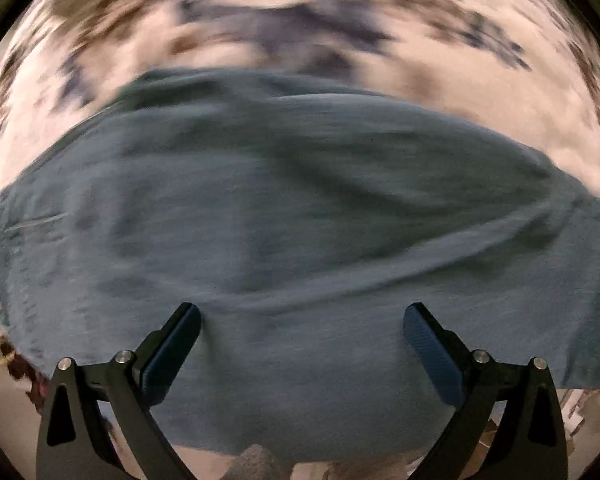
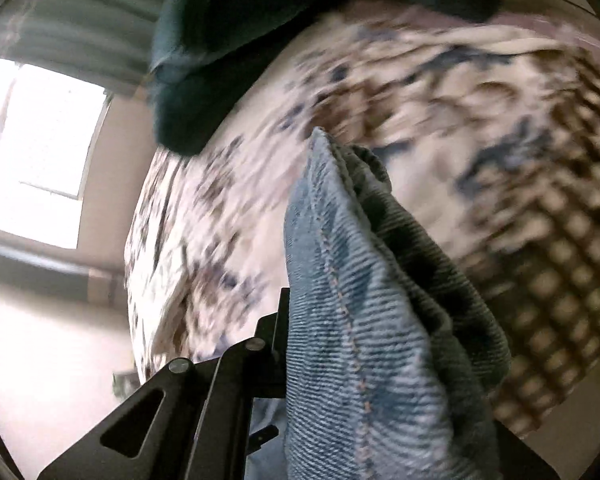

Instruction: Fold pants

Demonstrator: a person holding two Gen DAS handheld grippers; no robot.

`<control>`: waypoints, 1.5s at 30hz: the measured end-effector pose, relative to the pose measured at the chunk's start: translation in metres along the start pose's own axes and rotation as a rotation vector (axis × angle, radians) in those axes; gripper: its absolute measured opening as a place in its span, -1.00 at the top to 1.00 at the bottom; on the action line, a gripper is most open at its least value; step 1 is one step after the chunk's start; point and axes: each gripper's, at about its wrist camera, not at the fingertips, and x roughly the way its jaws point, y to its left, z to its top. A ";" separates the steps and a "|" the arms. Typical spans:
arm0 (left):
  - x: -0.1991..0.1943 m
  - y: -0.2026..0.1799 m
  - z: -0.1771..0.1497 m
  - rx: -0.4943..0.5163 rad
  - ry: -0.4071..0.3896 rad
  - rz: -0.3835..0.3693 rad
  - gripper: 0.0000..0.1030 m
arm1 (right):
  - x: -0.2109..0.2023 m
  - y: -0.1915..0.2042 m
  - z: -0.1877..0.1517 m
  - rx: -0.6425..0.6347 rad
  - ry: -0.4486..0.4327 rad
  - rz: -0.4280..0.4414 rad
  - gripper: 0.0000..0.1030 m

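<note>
Blue denim pants (image 1: 284, 208) lie spread across a patterned bedcover and fill most of the blurred left wrist view. My left gripper (image 1: 302, 320) is open just above the denim, its two fingers wide apart with nothing between them. My right gripper (image 2: 300, 312) is shut on a bunched fold of the pants (image 2: 348, 300), a stitched seam running down it, lifted above the bed. Only its left finger (image 2: 276, 320) shows; the cloth hides the other. More dark denim (image 2: 228, 40) hangs at the top of the right wrist view.
The bedcover (image 1: 440, 56) is white with brown and blue print; it also shows in the right wrist view (image 2: 480, 120). A bright window (image 2: 48, 148) and a wall stand to the left of the bed. The floor (image 2: 48, 360) lies below its edge.
</note>
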 end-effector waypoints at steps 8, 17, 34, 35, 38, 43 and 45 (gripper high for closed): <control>-0.010 0.168 -0.035 -0.187 -0.001 0.046 -1.00 | 0.097 0.098 -0.121 -0.168 0.174 0.017 0.88; -0.017 0.285 -0.061 -0.290 -0.060 0.079 -1.00 | 0.208 0.169 -0.271 -0.550 0.409 -0.079 0.77; -0.039 0.213 -0.004 -0.267 -0.104 -0.327 -1.00 | 0.141 0.154 -0.197 -0.416 0.552 -0.204 -0.40; -0.033 0.203 0.000 -0.258 -0.095 -0.323 -1.00 | 0.140 0.141 -0.190 -0.386 0.542 -0.237 -0.40; -0.021 0.173 0.007 -0.222 -0.066 -0.250 -0.97 | 0.131 0.109 -0.172 -0.301 0.517 -0.261 -0.40; -0.019 0.147 0.005 -0.093 -0.149 -0.135 0.30 | 0.137 0.083 -0.165 -0.239 0.494 -0.286 -0.40; -0.028 0.146 -0.002 -0.073 -0.180 -0.115 0.76 | 0.141 0.083 -0.169 -0.253 0.495 -0.295 -0.40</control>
